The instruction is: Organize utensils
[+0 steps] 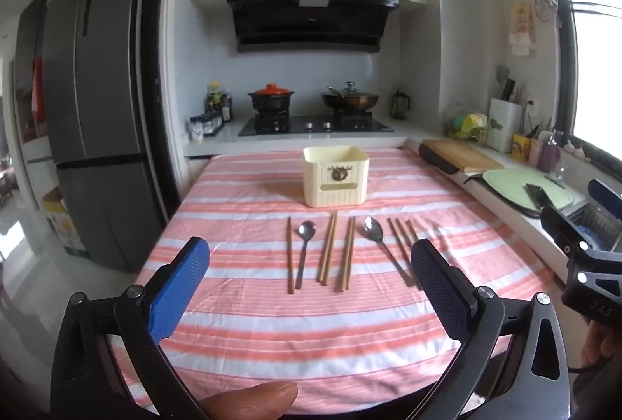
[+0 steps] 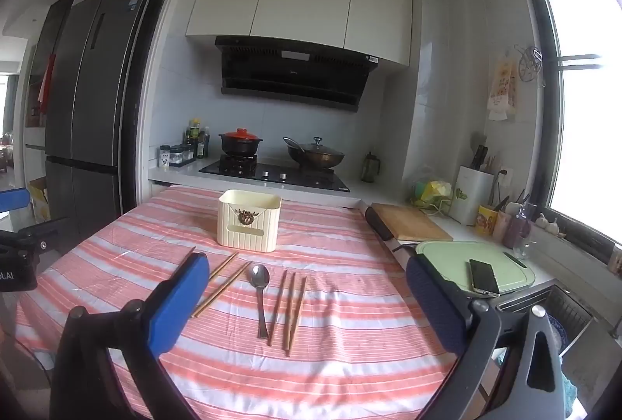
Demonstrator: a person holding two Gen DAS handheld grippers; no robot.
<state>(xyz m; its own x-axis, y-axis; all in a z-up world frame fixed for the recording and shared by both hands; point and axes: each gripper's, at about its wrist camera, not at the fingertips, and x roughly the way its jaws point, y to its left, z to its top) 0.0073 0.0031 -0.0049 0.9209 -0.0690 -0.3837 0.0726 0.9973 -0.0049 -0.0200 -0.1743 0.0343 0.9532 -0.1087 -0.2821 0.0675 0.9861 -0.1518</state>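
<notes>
On the striped cloth (image 1: 272, 350) a row of utensils lies in front of a cream holder box (image 1: 335, 175), which stands upright at the far middle of the table.

From the left wrist view, the row runs left to right: a single chopstick (image 1: 289, 254), a small spoon (image 1: 303, 251), a pair of chopsticks (image 1: 327, 252), a second pair (image 1: 347, 253), a larger spoon (image 1: 379, 242), and three chopsticks (image 1: 404, 245) partly hidden behind the right finger.

The left gripper (image 1: 311, 287) hovers over the near end of the row, jaws spread wide, nothing between the pads; the utensils lie ahead of and below it, not touched.

The right gripper (image 2: 303, 297) is likewise released and empty. In its view the larger spoon (image 2: 260, 293) and the three chopsticks (image 2: 289, 309) lie between its fingers on the cloth, apart from both pads. The holder box (image 2: 248, 219) stands beyond them.

A thumb tip (image 1: 248, 402) shows at the lower edge of the left view.
</notes>
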